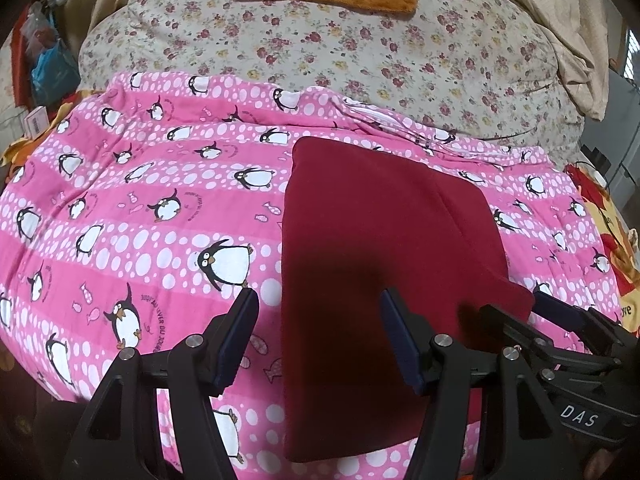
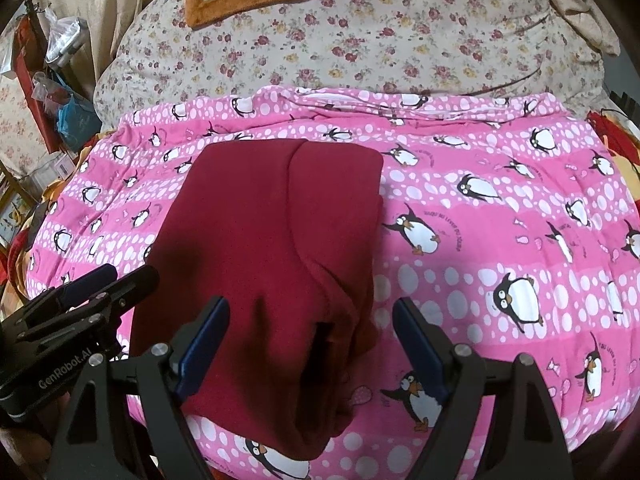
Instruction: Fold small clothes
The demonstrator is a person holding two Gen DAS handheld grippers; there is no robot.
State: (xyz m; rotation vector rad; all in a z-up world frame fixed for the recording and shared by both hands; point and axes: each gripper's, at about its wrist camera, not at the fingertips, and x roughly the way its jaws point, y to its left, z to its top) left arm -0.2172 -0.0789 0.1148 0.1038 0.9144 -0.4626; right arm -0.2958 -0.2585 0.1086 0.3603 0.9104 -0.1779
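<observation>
On the pink penguin blanket [image 1: 120,200] lies a folded maroon garment [image 1: 380,240], left gripper [image 1: 316,332] and right gripper [image 2: 312,336] both spread.

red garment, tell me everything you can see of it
The red garment is dark maroon, soft and fleecy-looking, folded into a long narrow stack with a curved seam on top. It lies flat on the pink penguin sheet. Both tongs, left and right, hang open above its near end, apparently not gripping it.

The right claw [image 2: 310,336] hangs wide open over the folded maroon garment [image 2: 272,248] on the penguin blanket [image 2: 500,208].
</observation>
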